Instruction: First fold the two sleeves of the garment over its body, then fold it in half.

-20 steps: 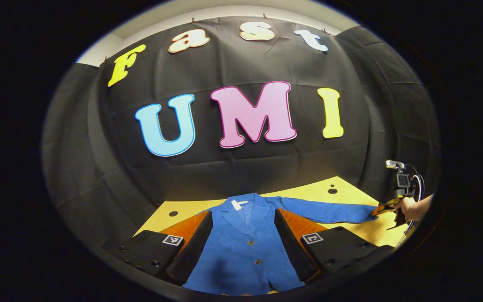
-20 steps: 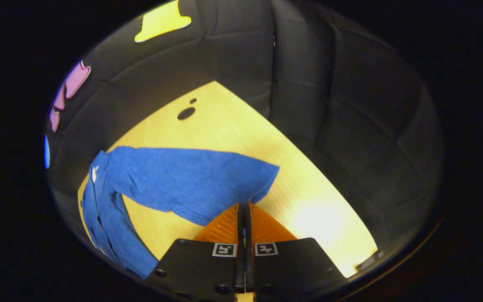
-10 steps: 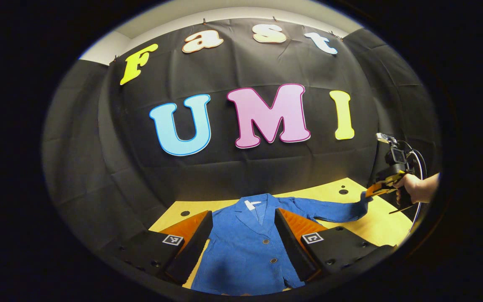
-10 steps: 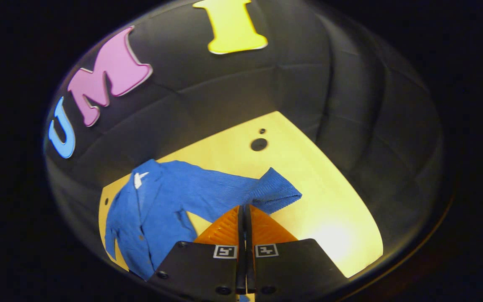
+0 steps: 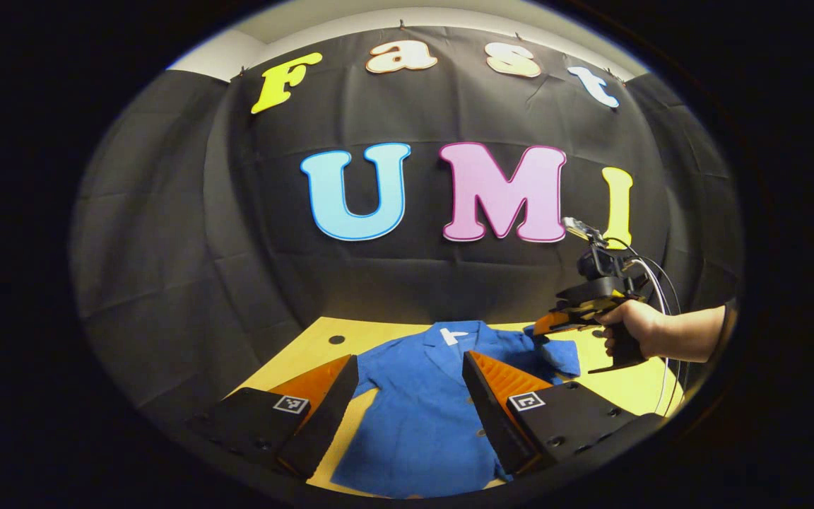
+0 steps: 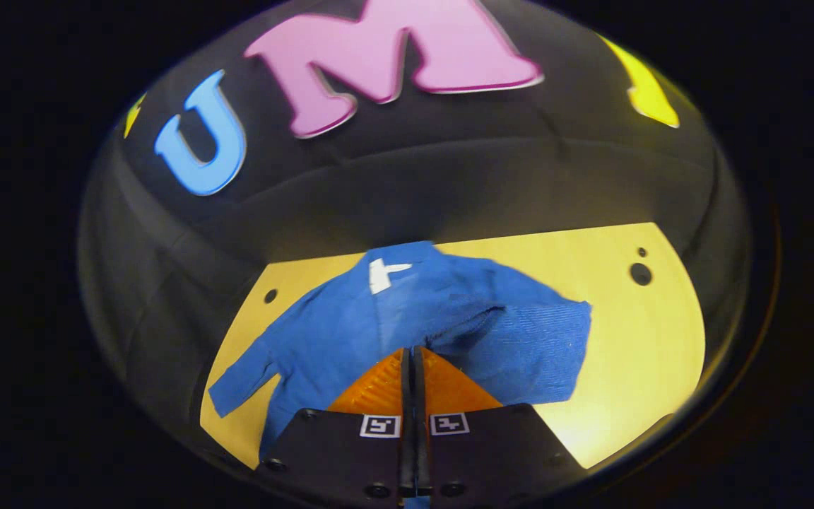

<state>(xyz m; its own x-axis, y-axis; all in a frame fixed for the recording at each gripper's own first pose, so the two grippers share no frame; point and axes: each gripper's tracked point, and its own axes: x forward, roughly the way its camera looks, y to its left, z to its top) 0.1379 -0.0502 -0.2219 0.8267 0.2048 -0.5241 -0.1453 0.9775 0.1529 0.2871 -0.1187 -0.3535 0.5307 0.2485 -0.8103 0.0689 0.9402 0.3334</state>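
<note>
The right gripper [image 6: 410, 367] pinches the jacket's [image 6: 393, 311] limp, light sleeve [image 6: 527, 339] by the cuff; the left gripper [image 5: 407, 396] gapes, empty.

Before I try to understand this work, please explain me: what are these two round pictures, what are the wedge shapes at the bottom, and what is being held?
No robot arm is here. A person holds a two-finger gripper in each hand, and each gripper carries its own fisheye camera. The wedges at the bottom of each picture are that gripper's own fingers.

In the left gripper view, the left gripper hangs with its fingers spread wide over a blue jacket, which lies on a yellow table. Farther right in the same view, a hand holds the right gripper.

The right gripper view looks along the right gripper. Its fingers are closed together on the end of one sleeve, lifted and drawn over the jacket's body. The other sleeve lies flat.
</note>
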